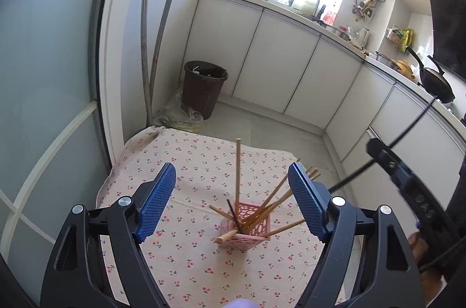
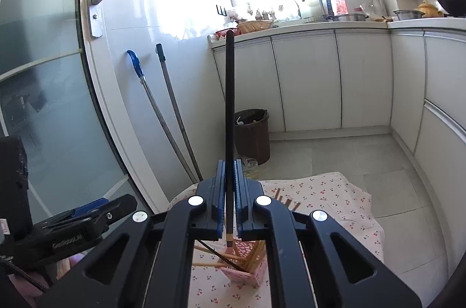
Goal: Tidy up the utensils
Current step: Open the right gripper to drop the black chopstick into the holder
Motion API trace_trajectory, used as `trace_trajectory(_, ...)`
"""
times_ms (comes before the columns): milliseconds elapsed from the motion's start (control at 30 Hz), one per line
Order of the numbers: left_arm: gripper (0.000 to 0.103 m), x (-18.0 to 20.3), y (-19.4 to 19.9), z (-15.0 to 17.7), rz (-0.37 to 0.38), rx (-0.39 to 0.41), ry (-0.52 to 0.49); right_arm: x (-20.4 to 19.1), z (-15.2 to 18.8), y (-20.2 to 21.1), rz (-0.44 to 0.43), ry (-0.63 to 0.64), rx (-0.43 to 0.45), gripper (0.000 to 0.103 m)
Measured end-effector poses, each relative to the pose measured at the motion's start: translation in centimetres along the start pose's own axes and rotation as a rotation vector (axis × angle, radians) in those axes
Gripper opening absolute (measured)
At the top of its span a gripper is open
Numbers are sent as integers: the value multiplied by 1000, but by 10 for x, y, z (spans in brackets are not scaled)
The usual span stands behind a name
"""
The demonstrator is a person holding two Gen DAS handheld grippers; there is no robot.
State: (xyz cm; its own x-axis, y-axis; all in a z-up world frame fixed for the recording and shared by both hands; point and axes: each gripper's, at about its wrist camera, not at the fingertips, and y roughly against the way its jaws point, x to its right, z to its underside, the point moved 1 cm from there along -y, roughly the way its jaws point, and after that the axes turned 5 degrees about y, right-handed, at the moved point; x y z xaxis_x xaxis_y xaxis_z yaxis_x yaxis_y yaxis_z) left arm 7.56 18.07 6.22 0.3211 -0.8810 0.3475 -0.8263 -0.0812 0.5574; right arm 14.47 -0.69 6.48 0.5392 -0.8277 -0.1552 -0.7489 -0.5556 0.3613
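Observation:
A pink perforated holder (image 1: 250, 226) stands on the cherry-print tablecloth (image 1: 180, 162). Several wooden chopsticks (image 1: 238, 168) and one black one lean out of it. My left gripper (image 1: 231, 166) hovers above and in front of the holder, open, with nothing between its blue pads. In the right wrist view my right gripper (image 2: 230, 162) is shut on a black chopstick (image 2: 230, 92), which stands upright high above the holder (image 2: 256, 276). The left wrist view shows the same gripper (image 1: 375, 147) at the right edge with the thin black chopstick (image 1: 349, 175) slanting through it.
The small table ends close around the holder, with tiled floor beyond. A brown bin (image 1: 204, 86) and two mop handles (image 1: 145, 45) stand by the wall behind. White cabinets (image 1: 285, 69) carry a cluttered counter with pots and a wok (image 1: 437, 80). A glass door lies left.

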Motion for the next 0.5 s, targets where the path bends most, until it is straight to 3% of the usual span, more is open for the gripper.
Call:
trace_trajectory(267,76,-17,-26,2,-17,-63,35,4,64,-70,46,22,-93,6)
trace_trajectory(333,76,-17,-28,3,-26,-63,31,5,73,-66,73,54,-80,17)
trace_trajectory(367,76,-16,-28,3,-29,-61,30,7,73,-62,62,46,-90,29)
trace_trajectory(500,76,-14,-24,4,-20,-57,26,16,63,-26,108,38,-86,32)
